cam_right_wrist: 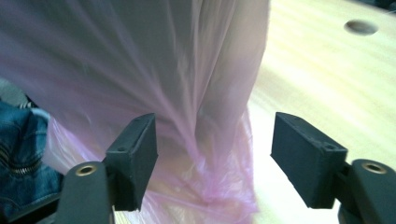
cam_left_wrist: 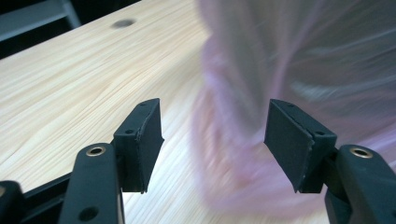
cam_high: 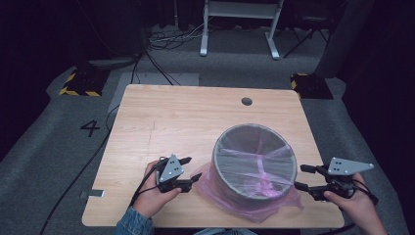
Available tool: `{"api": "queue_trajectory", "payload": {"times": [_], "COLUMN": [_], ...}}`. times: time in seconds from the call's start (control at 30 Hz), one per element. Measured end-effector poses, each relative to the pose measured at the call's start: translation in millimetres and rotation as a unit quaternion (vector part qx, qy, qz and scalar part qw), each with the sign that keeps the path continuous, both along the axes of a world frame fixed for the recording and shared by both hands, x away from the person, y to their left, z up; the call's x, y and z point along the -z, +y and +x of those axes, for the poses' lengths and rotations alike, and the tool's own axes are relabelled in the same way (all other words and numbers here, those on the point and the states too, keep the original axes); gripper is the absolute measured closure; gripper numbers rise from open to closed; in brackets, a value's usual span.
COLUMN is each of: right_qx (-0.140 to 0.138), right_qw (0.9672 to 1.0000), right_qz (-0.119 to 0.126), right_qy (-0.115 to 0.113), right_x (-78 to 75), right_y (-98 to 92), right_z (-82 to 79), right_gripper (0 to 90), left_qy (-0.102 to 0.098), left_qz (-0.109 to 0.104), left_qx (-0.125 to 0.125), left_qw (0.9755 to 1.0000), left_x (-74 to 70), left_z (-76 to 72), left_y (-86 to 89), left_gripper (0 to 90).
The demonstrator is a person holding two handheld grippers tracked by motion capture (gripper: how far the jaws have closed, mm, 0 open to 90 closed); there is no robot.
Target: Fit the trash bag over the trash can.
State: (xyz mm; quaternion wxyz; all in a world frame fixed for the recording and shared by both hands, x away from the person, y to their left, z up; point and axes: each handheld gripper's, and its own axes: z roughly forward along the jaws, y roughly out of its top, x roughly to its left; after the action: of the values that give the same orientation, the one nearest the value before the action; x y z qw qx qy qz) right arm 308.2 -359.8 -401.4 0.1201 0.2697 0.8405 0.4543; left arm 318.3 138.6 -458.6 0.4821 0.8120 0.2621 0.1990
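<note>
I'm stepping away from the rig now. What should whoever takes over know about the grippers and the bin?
Left hand-held gripper: open, holding nothing, beside the bin's left.
Right hand-held gripper: open, holding nothing, at the bin's right.
Round grey bin: upright near the wooden table's front edge.
Done: translucent pink plastic bag lines the bin and drapes over its rim.
Left: the bag's loose skirt bunches around the base; probably needs tidying.

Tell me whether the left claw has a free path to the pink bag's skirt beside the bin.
Probably yes. The left claw stands open right beside the pink bag bunched at the bin base, with bare table and nothing between them.
</note>
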Motion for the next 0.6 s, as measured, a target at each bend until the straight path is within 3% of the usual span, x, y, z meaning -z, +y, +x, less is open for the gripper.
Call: {"api": "queue_trajectory", "payload": {"times": [0.13,0.27,0.33,0.4,0.47,0.6], "right_qx": [0.014,0.017,0.017,0.008,0.007,0.005], "right_qw": [0.9998,0.9992,0.9988,0.9982,0.9982,0.9987], "right_qz": [0.007,0.012,0.020,-0.016,-0.027,-0.015], "right_qy": [-0.016,-0.034,-0.042,-0.057,-0.054,-0.048], "right_x": [-20.3,-35.8,-44.7,-54.5,-61.0,-75.2], "right_y": [2.2,7.5,11.3,16.8,21.1,24.5], "right_z": [2.7,6.9,8.7,10.7,12.9,16.8], "right_gripper": [27.9,26.5,25.8,25.0,26.3,26.0], "left_qy": [0.019,0.031,0.034,0.039,0.043,0.049], "left_qz": [0.016,0.026,0.032,0.038,0.043,0.052], "left_qx": [-0.049,-0.090,-0.103,-0.109,-0.117,-0.128], "left_qw": [0.9985,0.9951,0.9935,0.9925,0.9913,0.9892], "left_x": [6.4,13.4,16.2,18.4,20.5,24.5], "left_z": [-1.7,-2.2,-2.6,-2.9,-3.3,-4.3], "left_y": [20.5,36.7,43.3,47.1,50.8,57.6], "left_gripper": [34.6,33.7,33.5,33.4,33.2,33.0]}}
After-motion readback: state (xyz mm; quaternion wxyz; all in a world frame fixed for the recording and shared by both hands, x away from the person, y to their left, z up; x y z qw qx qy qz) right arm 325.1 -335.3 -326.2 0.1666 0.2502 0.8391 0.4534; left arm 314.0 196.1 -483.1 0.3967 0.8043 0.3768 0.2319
